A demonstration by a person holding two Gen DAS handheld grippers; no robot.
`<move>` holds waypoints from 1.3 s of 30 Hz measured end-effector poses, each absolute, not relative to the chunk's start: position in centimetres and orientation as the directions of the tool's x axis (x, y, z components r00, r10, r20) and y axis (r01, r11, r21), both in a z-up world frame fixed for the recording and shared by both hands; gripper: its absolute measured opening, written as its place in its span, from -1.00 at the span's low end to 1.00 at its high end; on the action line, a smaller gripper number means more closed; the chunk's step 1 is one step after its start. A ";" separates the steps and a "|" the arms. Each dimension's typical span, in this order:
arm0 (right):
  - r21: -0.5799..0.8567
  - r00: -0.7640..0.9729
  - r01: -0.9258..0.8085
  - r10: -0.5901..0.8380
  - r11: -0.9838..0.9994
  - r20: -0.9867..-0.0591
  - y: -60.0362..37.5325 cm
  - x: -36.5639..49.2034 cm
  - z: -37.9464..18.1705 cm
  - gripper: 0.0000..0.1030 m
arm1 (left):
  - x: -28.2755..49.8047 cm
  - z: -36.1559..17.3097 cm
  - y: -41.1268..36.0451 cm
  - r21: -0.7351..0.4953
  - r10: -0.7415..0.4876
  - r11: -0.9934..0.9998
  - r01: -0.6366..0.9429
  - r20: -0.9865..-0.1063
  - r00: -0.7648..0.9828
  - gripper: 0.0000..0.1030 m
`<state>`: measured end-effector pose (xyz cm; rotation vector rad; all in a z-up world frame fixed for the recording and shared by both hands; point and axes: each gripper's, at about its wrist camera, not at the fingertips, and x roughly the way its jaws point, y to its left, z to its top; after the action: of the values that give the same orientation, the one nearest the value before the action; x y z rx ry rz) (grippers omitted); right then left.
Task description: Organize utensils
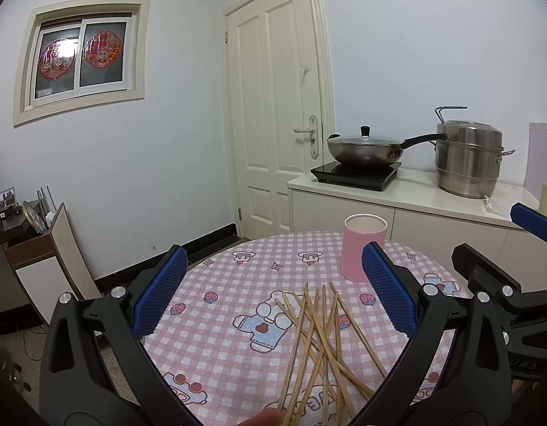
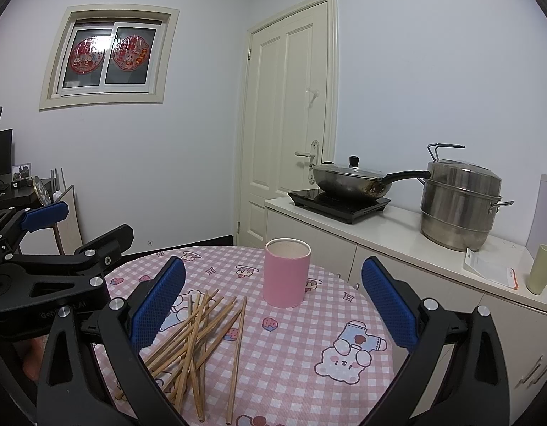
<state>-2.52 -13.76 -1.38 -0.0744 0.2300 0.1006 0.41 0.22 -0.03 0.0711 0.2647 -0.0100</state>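
Status: work not begun, as far as these views show.

The loose pile of thin wooden chopsticks (image 2: 199,337) lies crossed and unsorted on the round tabletop covered in a pink-and-white checked cloth with cartoon prints (image 2: 302,348). None stands in the pink cylindrical holder with a white inner wall (image 2: 287,273), which is upright beyond the pile, near it but apart. What shows of its interior from the right wrist view appears empty; its floor is hidden.

The left gripper (image 1: 273,291) hangs above the pile, its blue-padded jaws wide apart and holding nothing; the chopsticks lie between and below them. The right gripper (image 2: 273,298) is likewise spread and empty, with the holder framed between its jaws and the pile toward its left jaw. A fingertip (image 1: 263,417) shows at the lower edge of the left wrist view.

Judgement: all the chopsticks remain to be gathered and stood in the holder. Because they overlap at several angles, lifting one is likely to disturb its neighbours.
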 end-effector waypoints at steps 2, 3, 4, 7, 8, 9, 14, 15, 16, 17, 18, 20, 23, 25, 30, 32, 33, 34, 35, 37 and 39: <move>-0.062 0.969 -0.107 0.090 0.992 -0.231 -13.7 -2.5 -1.4 0.87 | 0.4 0.0 0.2 0.069 0.001 0.997 0.018 -0.263 0.965 0.88; -0.063 0.969 -0.107 0.090 0.992 -0.230 -13.7 -2.6 -1.3 0.87 | 0.4 0.0 0.2 0.070 0.000 0.997 0.018 -0.262 0.965 0.88; -0.063 0.969 -0.107 0.090 0.992 -0.231 -13.7 -2.5 -1.3 0.87 | 0.4 0.0 0.2 0.070 0.001 0.997 0.018 -0.263 0.965 0.88; -0.062 0.969 -0.107 0.090 0.992 -0.231 -13.7 -2.6 -1.4 0.87 | 0.4 0.0 0.1 0.071 0.002 0.997 0.018 -0.263 0.965 0.88; -0.062 0.969 -0.108 0.091 0.992 -0.231 -13.7 -2.6 -1.4 0.87 | 0.4 0.0 0.2 0.070 0.002 0.997 0.017 -0.262 0.965 0.88; -0.061 0.969 -0.108 0.091 0.992 -0.231 -13.7 -2.6 -1.4 0.87 | 0.4 0.0 0.1 0.070 0.001 0.997 0.018 -0.263 0.965 0.88; -0.066 0.969 -0.105 0.087 0.992 -0.229 -13.8 -2.7 -1.2 0.87 | 0.2 -0.1 0.0 0.068 0.001 0.998 0.018 -0.261 0.965 0.88; -0.065 0.969 -0.105 0.087 0.992 -0.229 -13.8 -2.6 -1.2 0.87 | 0.1 -0.1 -0.1 0.068 0.000 0.997 0.019 -0.261 0.965 0.88; -0.064 0.969 -0.106 0.088 0.992 -0.230 -13.8 -2.6 -1.2 0.87 | 0.1 -0.1 -0.1 0.069 0.000 0.997 0.019 -0.261 0.965 0.88; -0.063 0.969 -0.106 0.089 0.992 -0.231 -13.8 -2.6 -1.2 0.87 | 0.1 -0.1 -0.2 0.071 0.001 0.997 0.018 -0.261 0.965 0.88; -0.064 0.969 -0.106 0.089 0.992 -0.230 -13.7 -2.6 -1.3 0.87 | 0.1 -0.1 -0.1 0.071 0.002 0.997 0.017 -0.261 0.965 0.88; -0.062 0.969 -0.107 0.090 0.992 -0.232 -13.8 -2.6 -1.2 0.87 | 0.0 -0.2 -0.1 0.071 0.002 0.997 0.018 -0.262 0.965 0.88; -0.059 0.967 -0.109 0.092 0.992 -0.236 -13.7 -2.7 -1.1 0.87 | 0.1 -0.3 -0.1 0.068 0.000 0.997 0.019 -0.268 0.964 0.88; -0.058 0.966 -0.109 0.092 0.992 -0.242 -14.0 -2.5 -1.6 0.87 | 0.1 -0.5 -0.1 0.072 0.002 0.997 0.018 -0.273 0.962 0.88; -0.062 0.962 -0.110 0.091 0.992 -0.258 -13.8 -2.1 -2.1 0.87 | 0.6 -0.9 0.0 0.071 0.002 0.997 0.020 -0.298 0.954 0.88; -0.063 0.961 -0.111 0.091 0.992 -0.263 -13.8 -2.0 -2.2 0.87 | 0.8 -1.2 0.1 0.068 -0.001 0.997 0.024 -0.310 0.951 0.88; -0.065 0.960 -0.111 0.090 0.992 -0.266 -13.7 -1.9 -2.3 0.87 | 0.9 -1.3 0.1 0.067 -0.002 0.997 0.024 -0.315 0.949 0.88; -0.066 0.959 -0.112 0.090 0.992 -0.270 -13.7 -1.8 -2.4 0.87 | 1.0 -1.4 0.2 0.066 -0.003 0.997 0.026 -0.324 0.946 0.88; -0.066 0.958 -0.113 0.091 0.991 -0.274 -13.7 -1.7 -2.5 0.87 | 1.1 -1.4 0.2 0.066 -0.005 0.997 0.028 -0.329 0.944 0.88; -0.065 0.954 -0.115 0.092 0.991 -0.285 -13.6 -1.4 -2.8 0.87 | 1.6 -1.8 0.3 0.065 -0.005 0.997 0.030 -0.351 0.936 0.88; -0.063 0.949 -0.119 0.095 0.991 -0.299 -13.6 -1.1 -3.0 0.87 | 2.1 -2.1 0.3 0.066 -0.003 0.997 0.029 -0.373 0.928 0.88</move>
<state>-1.10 -13.59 -3.03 -0.0807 0.3003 0.1093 2.08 0.32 -2.14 0.0704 0.3816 -0.0162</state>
